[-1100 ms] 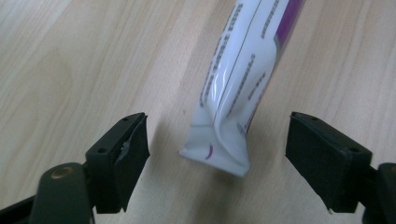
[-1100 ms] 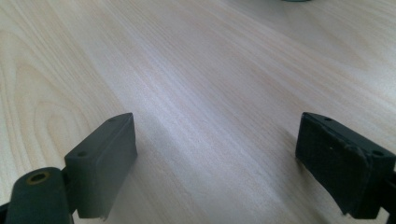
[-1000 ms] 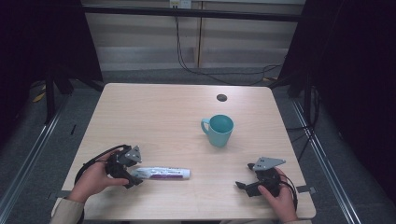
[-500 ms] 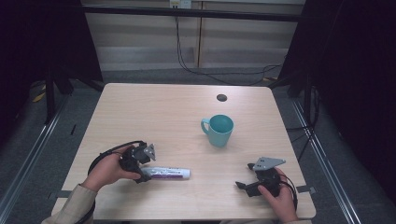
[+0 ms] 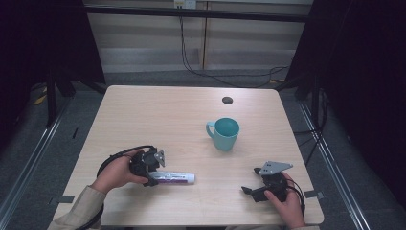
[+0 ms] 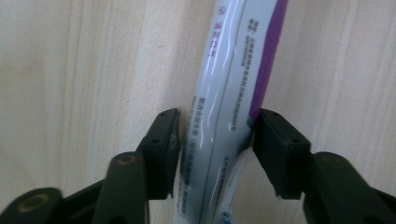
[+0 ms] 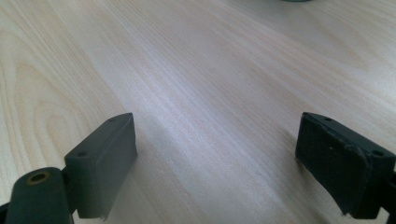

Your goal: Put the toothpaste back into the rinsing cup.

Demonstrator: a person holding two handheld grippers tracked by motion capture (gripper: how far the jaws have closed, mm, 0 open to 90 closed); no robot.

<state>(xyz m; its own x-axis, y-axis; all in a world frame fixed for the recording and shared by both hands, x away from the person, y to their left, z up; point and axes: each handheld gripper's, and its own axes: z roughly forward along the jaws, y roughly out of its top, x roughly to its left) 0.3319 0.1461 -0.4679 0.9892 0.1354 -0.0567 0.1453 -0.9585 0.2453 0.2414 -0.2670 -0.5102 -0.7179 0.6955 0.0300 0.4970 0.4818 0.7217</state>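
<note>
A: Nearest to us, what do we have at the front edge of the worktop?

B: We have 2 hands there. Our right hand rests near the front right corner and holds the right tongs low over the wood. In the right gripper view those tongs stand wide apart, with bare worktop between the 2 jaws.

A: And our left side?

B: The left tongs sit at the near end of the tube, which lies flat on the worktop, front left of the middle, its length running across from left to right. In the left gripper view the tube runs straight up between the jaws of the left tongs.

A: Do we have a grip on it?

B: The jaws have just been closing, with the tube between them. The right-hand pad touches the purple edge. The left-hand pad sits just beside the white side; we cannot tell whether it presses yet, so we count these tongs as still open around the tube.

A: What do we see farther off?

B: A teal mug stands upright past the middle, well apart from the tube, handle to the left. Beyond it, near the far edge, we see 1 small dark disc.
</note>
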